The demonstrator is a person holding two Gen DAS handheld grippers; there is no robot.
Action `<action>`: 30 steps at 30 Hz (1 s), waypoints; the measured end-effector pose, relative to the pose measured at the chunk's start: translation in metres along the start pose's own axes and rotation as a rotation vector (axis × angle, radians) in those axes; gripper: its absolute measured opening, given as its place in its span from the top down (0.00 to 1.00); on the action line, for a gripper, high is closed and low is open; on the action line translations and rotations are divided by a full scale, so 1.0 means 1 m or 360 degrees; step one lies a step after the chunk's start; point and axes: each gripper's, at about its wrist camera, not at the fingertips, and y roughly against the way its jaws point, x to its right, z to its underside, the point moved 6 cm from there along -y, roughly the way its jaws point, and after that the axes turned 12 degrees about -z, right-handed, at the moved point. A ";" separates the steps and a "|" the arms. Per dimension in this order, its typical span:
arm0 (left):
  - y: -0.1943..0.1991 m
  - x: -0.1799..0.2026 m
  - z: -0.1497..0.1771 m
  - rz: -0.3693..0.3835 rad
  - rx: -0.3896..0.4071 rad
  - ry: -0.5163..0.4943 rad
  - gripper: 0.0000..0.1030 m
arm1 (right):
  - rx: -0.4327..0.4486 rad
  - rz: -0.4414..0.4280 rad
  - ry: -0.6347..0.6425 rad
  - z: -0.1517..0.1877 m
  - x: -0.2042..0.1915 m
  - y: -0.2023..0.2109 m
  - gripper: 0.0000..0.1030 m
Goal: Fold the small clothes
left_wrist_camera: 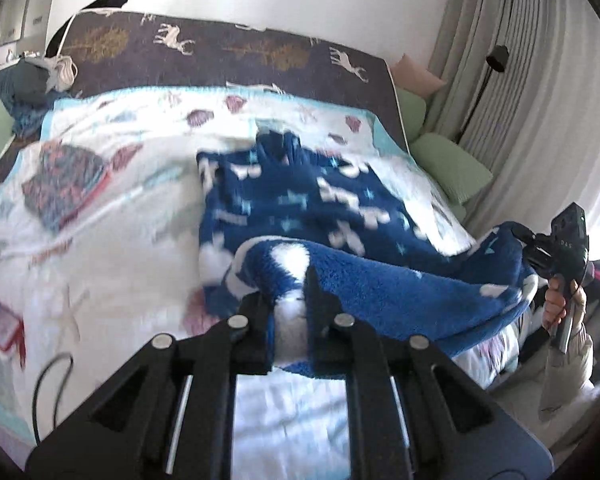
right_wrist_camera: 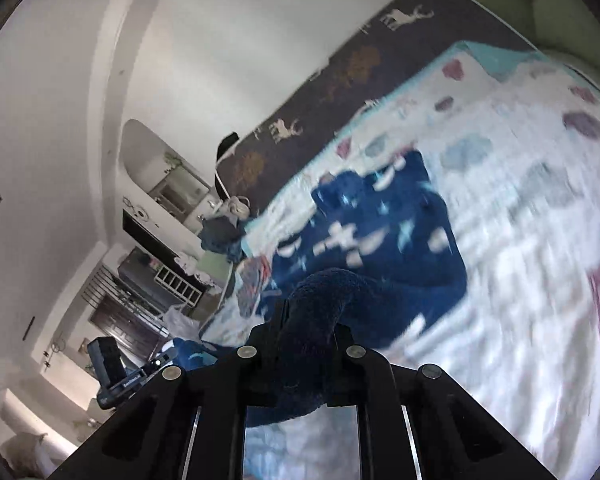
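A blue fleece garment (left_wrist_camera: pixel 300 200) with white and light-blue marks lies on the bed's white patterned quilt (left_wrist_camera: pixel 112 264). My left gripper (left_wrist_camera: pixel 290 304) is shut on the garment's near edge and holds it lifted above the quilt. My right gripper (right_wrist_camera: pixel 306 320) is shut on another part of that edge; the garment (right_wrist_camera: pixel 380 232) stretches away from it across the bed. The right gripper (left_wrist_camera: pixel 560 256) also shows in the left wrist view, held in a hand at the right. The left gripper (right_wrist_camera: pixel 116 372) shows in the right wrist view at lower left.
A folded multicoloured garment (left_wrist_camera: pixel 64 184) lies on the quilt at the left. A dark blanket with deer (left_wrist_camera: pixel 220 56) covers the bed's far side. Green cushions (left_wrist_camera: pixel 448 164) and grey curtains (left_wrist_camera: pixel 532 100) are at the right. A black cable (left_wrist_camera: pixel 48 380) lies near left.
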 end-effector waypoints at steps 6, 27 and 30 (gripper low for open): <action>-0.051 -0.004 -0.064 -0.0101 0.0036 -0.0013 0.87 | 0.0051 0.0032 0.0024 -0.065 0.010 -0.038 0.89; -0.324 -0.049 -0.135 -0.0345 -0.0254 0.0023 0.87 | -0.0135 0.0430 -0.0204 -0.188 0.221 -0.244 0.89; -0.329 -0.053 -0.132 -0.0285 -0.0241 0.0051 0.85 | -0.0161 0.0422 -0.0265 -0.174 0.247 -0.249 0.89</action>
